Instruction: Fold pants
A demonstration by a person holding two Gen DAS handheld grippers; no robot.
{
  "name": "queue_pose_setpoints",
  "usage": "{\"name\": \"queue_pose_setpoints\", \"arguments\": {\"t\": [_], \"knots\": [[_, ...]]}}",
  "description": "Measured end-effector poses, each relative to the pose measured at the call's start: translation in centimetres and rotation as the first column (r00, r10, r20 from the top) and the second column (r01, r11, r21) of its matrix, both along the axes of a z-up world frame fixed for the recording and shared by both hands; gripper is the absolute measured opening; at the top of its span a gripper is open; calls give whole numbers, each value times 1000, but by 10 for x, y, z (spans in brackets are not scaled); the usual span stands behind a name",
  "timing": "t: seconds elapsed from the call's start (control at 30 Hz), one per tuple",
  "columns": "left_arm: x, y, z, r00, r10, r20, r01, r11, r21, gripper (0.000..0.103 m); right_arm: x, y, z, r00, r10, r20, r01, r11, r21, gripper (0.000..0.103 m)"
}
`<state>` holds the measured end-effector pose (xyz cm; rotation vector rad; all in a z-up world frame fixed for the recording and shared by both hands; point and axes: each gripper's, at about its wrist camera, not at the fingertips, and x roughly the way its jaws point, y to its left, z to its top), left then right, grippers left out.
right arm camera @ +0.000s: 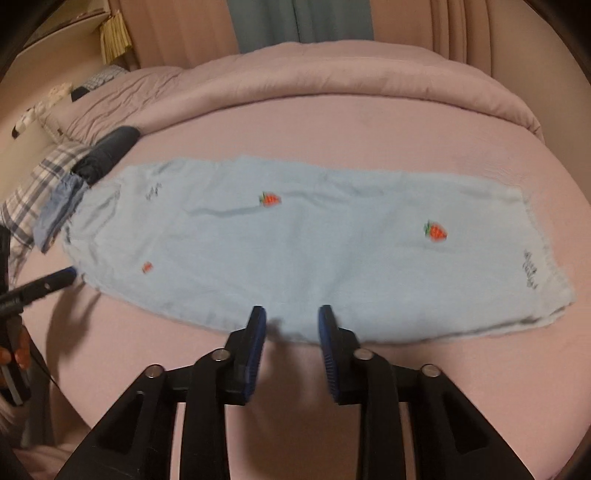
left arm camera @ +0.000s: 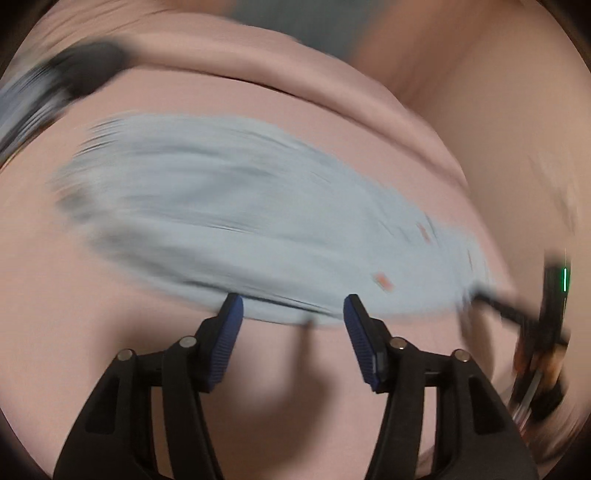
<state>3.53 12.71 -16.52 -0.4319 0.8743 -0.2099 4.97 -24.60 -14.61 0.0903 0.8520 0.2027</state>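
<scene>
Light blue pants (right arm camera: 295,243) with small red strawberry patches lie flat, folded lengthwise, on the pink bed sheet (right arm camera: 332,122). My right gripper (right arm camera: 292,314) is open and empty, its blue pads at the pants' near edge. In the left wrist view the pants (left arm camera: 240,214) are motion-blurred. My left gripper (left arm camera: 293,304) is open and empty, fingers just at the near edge of the pants. The left gripper's tip (right arm camera: 61,276) shows at the left in the right wrist view, and the right gripper (left arm camera: 487,299) shows blurred at the right in the left wrist view.
A rolled pink duvet (right arm camera: 351,70) lies across the far side of the bed. A dark rolled item (right arm camera: 110,147), plaid cloth (right arm camera: 40,184) and blue cloth (right arm camera: 55,214) sit at the left end. Curtains (right arm camera: 303,22) hang behind.
</scene>
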Motion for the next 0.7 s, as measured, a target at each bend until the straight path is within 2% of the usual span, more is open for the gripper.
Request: {"name": "queue_pose_setpoints", "arguments": {"t": [0.07,0.13,0.2,0.23,0.3,0.33,0.4,0.43,0.47,0.5,0.53,0.57,0.63,0.7], "knots": [[-4,53,-5,983,182,-29,-184,979,-87,65,14,15,7,1000,20,12,-21,998,63,34],[-4,86,-12,959,275,-63,-282,942,-180,68,27,36,12,998,60,29,-63,990,125,34],[6,106,-26,941,317,-119,-337,901,-274,75,39,57,11,995,94,29,-98,984,148,34],[17,111,-35,938,314,-149,-346,875,-338,76,46,69,8,993,114,24,-116,981,152,34],[30,120,-46,928,331,-171,-373,831,-413,75,57,94,4,987,156,22,-158,976,151,34],[36,123,-46,923,346,-168,-384,814,-436,73,60,102,3,986,168,22,-170,974,149,34],[46,126,-46,908,375,-187,-418,787,-453,42,70,118,4,980,198,11,-198,970,143,34],[49,124,-46,905,380,-191,-425,783,-455,23,77,125,5,977,213,8,-212,966,145,34],[47,123,-44,902,389,-187,-431,783,-449,21,84,129,9,974,226,8,-225,963,150,34],[43,120,-36,907,392,-151,-418,804,-423,19,92,131,14,971,237,11,-236,958,164,34],[38,113,-27,910,397,-121,-413,835,-363,19,101,134,22,970,241,17,-241,955,174,34],[31,109,-20,907,408,-104,-420,854,-307,18,113,133,31,971,236,33,-239,955,177,34],[16,114,-22,904,410,-116,-426,857,-289,19,142,134,42,975,217,54,-224,959,172,34],[12,116,-35,898,405,-171,-435,872,-224,25,177,136,42,978,207,24,-208,959,192,34]]}}
